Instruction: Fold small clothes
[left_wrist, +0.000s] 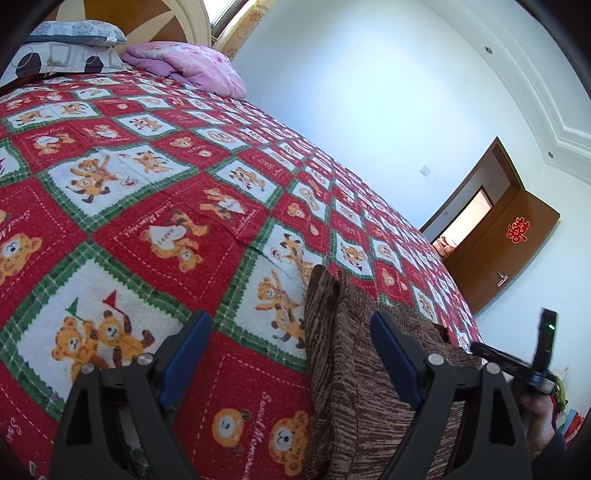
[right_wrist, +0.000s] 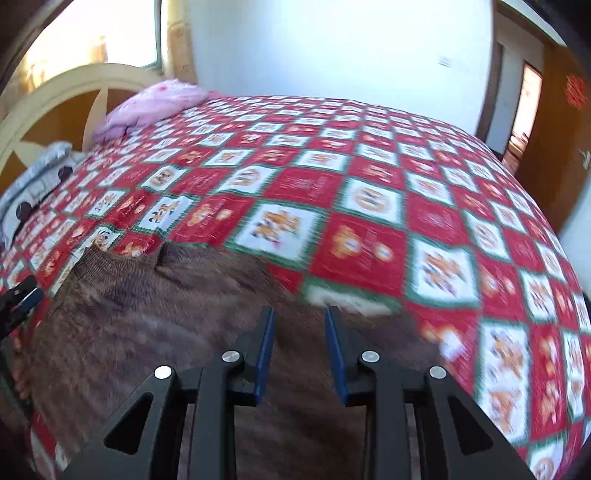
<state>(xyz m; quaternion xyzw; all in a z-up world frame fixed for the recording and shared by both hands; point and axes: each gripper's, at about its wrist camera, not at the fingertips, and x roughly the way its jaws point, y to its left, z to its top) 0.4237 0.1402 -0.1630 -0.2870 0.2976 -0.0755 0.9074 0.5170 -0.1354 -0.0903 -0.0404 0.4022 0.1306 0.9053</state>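
A brown knitted garment (left_wrist: 354, 354) lies flat on the red bear-print bed cover (left_wrist: 155, 206), at the near edge of the bed. My left gripper (left_wrist: 291, 325) is wide open above the garment's left edge, one finger over the cover, the other over the knit. The garment also shows in the right wrist view (right_wrist: 147, 302), blurred. My right gripper (right_wrist: 300, 314) is open with a narrow gap, above the garment's middle and empty. The right gripper's body shows at the left wrist view's right edge (left_wrist: 517, 362).
Grey patterned pillows (left_wrist: 70, 48) and a pink folded quilt (left_wrist: 188, 64) lie at the head of the bed by the cream headboard (right_wrist: 48, 107). A brown door (left_wrist: 517, 240) stands open in the white wall beyond the bed's foot.
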